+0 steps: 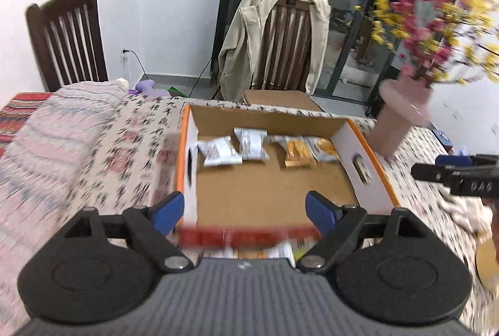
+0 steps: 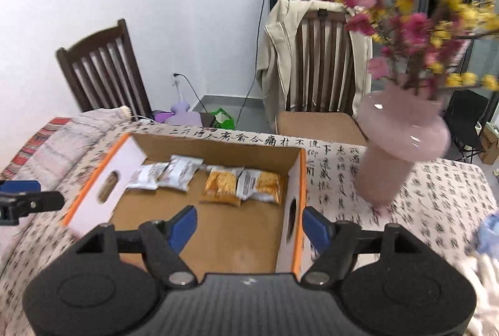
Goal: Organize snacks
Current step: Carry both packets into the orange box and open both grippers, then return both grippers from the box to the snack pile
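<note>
Left wrist view. The left hand-held gripper (image 1: 244,212) is shown with its blue fingers (image 1: 168,212) spread wide and nothing between the pads. Directly ahead of it an open cardboard box (image 1: 371,167) with orange edges is set on the bench (image 1: 118,155), which is covered by a cloth printed with characters. Four snack packets are lined up along the box's far wall: two white packets (image 1: 232,147) toward the left and two orange packets (image 1: 308,153) toward the right. A blurred red strip (image 1: 249,236) is seen just below the fingertips, at the box's near edge; what it is cannot be told. The right hand-held gripper (image 1: 455,175) is seen at the right edge, beside the box. A pink vase (image 1: 399,117) with flowers is placed ahead and to the right.

Right wrist view. The right hand-held gripper (image 2: 249,226) is likewise shown spread, with nothing between its fingers (image 2: 315,228). The box (image 2: 99,180) lies ahead and slightly left, its right wall between the fingertips. The white packets (image 2: 168,172) and orange packets (image 2: 243,184) are seen in a row at its far wall. The vase (image 2: 396,152) stands ahead to the right, near the box. The left hand-held gripper (image 2: 21,200) is visible at the left edge.
</note>
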